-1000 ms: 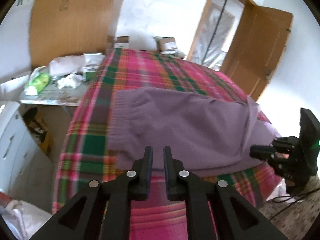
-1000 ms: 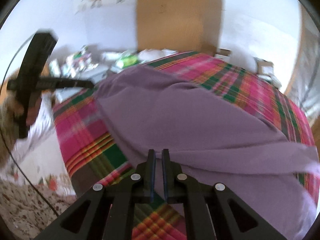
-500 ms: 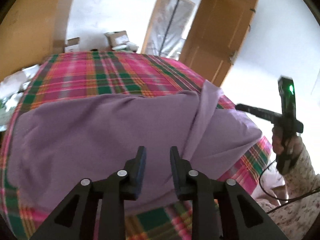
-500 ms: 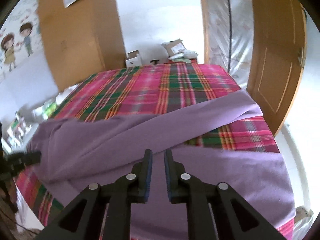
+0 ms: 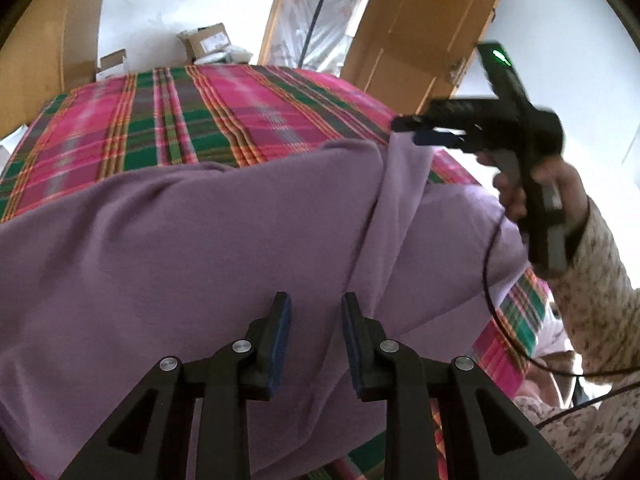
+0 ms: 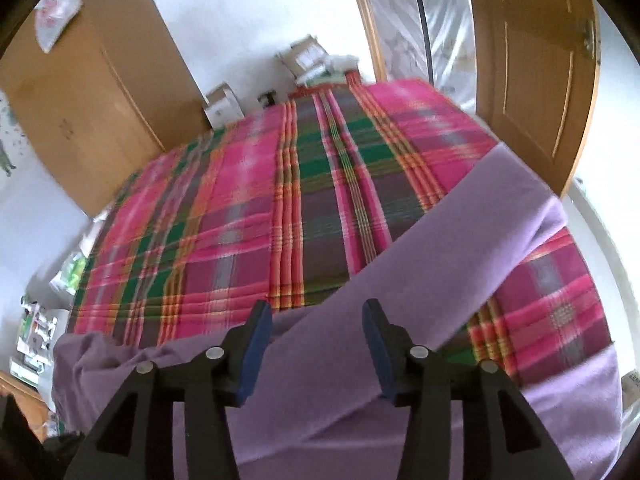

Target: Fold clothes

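A purple sweater (image 5: 200, 240) lies spread over the near end of a bed with a pink and green plaid blanket (image 5: 240, 112). One sleeve (image 5: 400, 184) is folded across its body. My left gripper (image 5: 316, 308) hovers open over the sweater's front, its jaws empty. In the left wrist view my right gripper (image 5: 408, 130), held by a hand in a floral sleeve (image 5: 600, 280), sits just above the sleeve's upper end. In the right wrist view the right gripper (image 6: 316, 308) stands wide open over the sleeve (image 6: 460, 248), which runs diagonally across the sweater (image 6: 400, 420).
An open wooden door (image 6: 532, 60) stands right of the bed, and a wooden wardrobe (image 6: 92, 92) stands at its left. Cardboard boxes (image 5: 208, 40) sit beyond the far end. A black cable (image 5: 492, 280) hangs from the right gripper over the bed's corner. Clutter lies at the left (image 6: 36, 340).
Both grippers have opened, the right one wide. The right gripper swung from facing left to looking along the bed. The sleeve now lies diagonally across the sweater.
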A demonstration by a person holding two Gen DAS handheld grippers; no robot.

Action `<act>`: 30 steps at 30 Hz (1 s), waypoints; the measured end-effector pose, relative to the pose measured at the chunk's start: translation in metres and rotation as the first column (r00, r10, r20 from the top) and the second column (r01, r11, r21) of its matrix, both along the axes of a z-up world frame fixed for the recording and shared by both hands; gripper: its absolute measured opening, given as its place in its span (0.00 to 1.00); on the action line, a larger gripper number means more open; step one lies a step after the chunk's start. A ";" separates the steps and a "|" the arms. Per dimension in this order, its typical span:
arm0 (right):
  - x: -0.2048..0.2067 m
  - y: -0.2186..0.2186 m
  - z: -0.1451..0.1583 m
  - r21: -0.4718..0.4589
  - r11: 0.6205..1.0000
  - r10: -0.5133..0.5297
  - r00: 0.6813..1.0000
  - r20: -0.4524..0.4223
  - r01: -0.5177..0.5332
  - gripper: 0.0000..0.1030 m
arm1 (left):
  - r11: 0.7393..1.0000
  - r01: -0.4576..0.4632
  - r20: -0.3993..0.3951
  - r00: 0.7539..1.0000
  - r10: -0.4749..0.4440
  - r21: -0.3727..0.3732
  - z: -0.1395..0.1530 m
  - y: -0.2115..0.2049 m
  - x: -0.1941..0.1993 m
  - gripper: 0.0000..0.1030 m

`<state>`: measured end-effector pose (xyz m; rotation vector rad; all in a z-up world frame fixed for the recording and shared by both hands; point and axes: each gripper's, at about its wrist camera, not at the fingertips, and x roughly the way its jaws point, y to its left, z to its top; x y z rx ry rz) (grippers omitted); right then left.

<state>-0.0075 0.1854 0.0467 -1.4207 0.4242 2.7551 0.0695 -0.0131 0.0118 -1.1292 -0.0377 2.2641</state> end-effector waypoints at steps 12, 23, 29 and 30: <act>-0.019 0.002 -0.015 0.064 0.996 -0.068 0.988 0.138 0.060 0.21 | 0.999 0.050 0.003 0.999 -0.050 0.015 0.000 0.007 0.007 0.26; 0.011 0.013 -0.009 0.076 0.995 -0.075 0.994 0.082 0.069 0.03 | 0.999 0.032 -0.008 0.999 -0.033 -0.020 -0.001 0.008 0.005 0.26; 0.040 0.030 -0.002 0.058 0.992 -0.112 0.993 0.040 0.110 0.03 | 0.998 0.042 -0.028 0.999 -0.043 -0.044 0.001 0.013 0.010 0.27; 0.042 0.031 0.000 0.059 0.992 -0.114 0.993 0.033 0.112 0.03 | 0.998 0.042 -0.027 0.999 -0.043 -0.045 0.001 0.013 0.010 0.29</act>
